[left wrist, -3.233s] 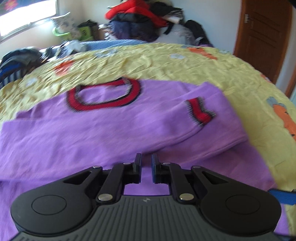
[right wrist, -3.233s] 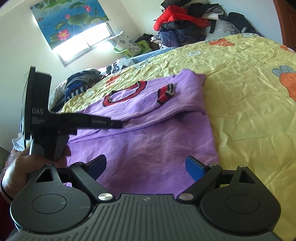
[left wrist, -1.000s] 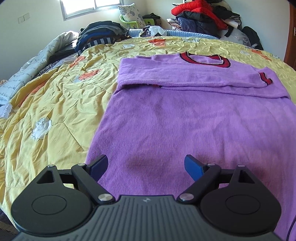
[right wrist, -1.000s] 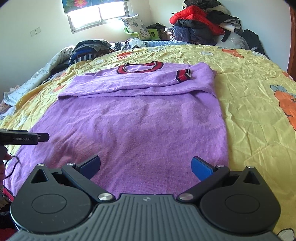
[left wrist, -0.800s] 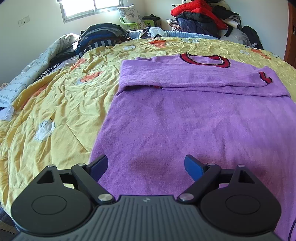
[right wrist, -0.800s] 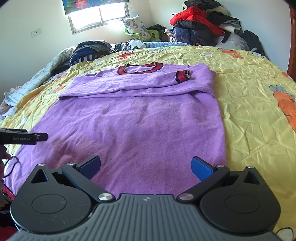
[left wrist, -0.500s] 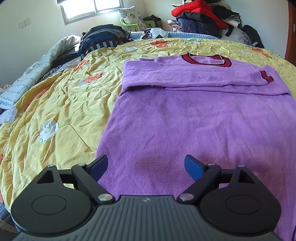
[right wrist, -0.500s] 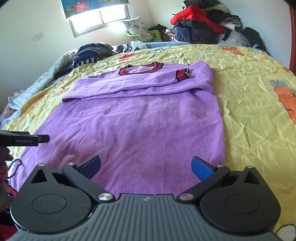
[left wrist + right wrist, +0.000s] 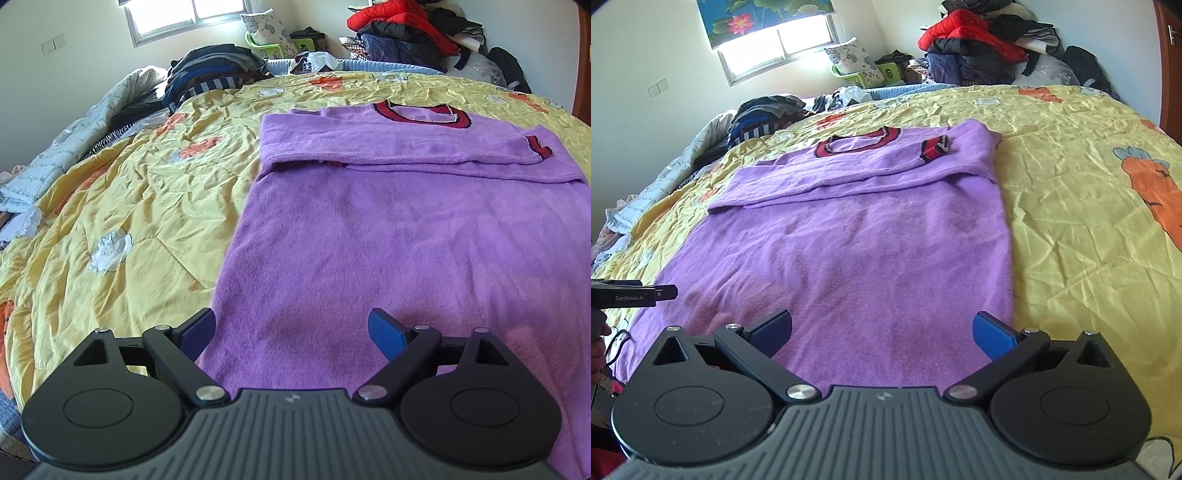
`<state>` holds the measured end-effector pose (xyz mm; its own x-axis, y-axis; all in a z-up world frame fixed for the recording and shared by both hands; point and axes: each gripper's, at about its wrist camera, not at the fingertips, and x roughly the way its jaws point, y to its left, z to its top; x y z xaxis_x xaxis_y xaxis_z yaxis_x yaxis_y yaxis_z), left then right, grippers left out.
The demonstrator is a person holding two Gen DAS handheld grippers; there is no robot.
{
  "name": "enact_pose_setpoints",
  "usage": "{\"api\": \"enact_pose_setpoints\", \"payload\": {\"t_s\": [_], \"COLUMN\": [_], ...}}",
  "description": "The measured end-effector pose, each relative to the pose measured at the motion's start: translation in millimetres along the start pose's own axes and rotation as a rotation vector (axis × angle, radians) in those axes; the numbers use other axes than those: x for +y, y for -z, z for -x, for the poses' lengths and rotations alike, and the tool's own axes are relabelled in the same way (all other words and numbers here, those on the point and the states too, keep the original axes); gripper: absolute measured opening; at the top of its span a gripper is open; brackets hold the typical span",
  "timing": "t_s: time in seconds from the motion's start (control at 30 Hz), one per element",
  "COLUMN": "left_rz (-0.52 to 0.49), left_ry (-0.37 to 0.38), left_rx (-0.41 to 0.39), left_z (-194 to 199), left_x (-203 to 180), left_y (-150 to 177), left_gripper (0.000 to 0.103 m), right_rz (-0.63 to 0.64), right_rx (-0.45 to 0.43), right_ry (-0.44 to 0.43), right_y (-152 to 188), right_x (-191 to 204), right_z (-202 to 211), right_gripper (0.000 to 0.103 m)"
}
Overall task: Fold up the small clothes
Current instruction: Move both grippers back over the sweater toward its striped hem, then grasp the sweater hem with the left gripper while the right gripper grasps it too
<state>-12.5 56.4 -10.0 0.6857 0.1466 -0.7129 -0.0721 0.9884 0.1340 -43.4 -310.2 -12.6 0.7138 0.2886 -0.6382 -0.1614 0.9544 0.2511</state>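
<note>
Lying flat on the yellow quilt point(image 9: 1071, 206), the purple sweater point(image 9: 857, 243) has both sleeves folded across its chest, the red-and-black neckline point(image 9: 857, 142) toward the far edge of the bed and the hem toward the near edge. One red cuff point(image 9: 936, 147) rests on the folded sleeve, beside the sweater's right side edge. The left gripper point(image 9: 291, 328) is spread wide and holds nothing; it hovers over the hem, its left blue pad point(image 9: 199, 330) just at the sweater's left side edge. The right gripper point(image 9: 882, 330) is likewise wide and holds nothing, above the hem near the sweater's right side edge. The right wrist view shows part of the left tool at its left margin. Piled clothes point(image 9: 975, 48) sit beyond the far edge of the bed, and a window point(image 9: 783, 48) lights the wall behind.
</note>
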Motion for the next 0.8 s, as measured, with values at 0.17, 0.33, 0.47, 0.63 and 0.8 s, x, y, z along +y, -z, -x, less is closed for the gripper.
{"api": "enact_pose_setpoints", "payload": {"t_s": [0.17,0.33,0.47,0.63,0.8], "left_rz": [0.016,0.011,0.005,-0.017,0.028], "left_ry": [0.037,0.079,0.116,0.214,0.382], "left_rx": [0.031,0.012,0.009,0.052,0.152], "left_z": [0.2,8.1,13.4,11.8,-0.1], "left_x": [11.9,40.1,67.1,91.8,112.0], "left_y": [1.6,5.4,11.4,22.9,38.5], "left_gripper": [0.090,0.090,0.090,0.090,0.090], "right_rz": [-0.012,-0.060,-0.094,-0.132,-0.131], "right_rx": [0.007,0.009,0.015,0.041,0.052], "right_ry": [0.008,-0.022,-0.042,-0.083,-0.135], "right_y": [2.7,7.3,12.9,21.9,29.6], "right_x": [-9.2,-27.3,-40.1,-52.8,-60.0], "right_z": [5.6,16.0,21.4,22.7,28.6], "right_gripper": [0.103,0.103,0.103,0.103,0.103]}}
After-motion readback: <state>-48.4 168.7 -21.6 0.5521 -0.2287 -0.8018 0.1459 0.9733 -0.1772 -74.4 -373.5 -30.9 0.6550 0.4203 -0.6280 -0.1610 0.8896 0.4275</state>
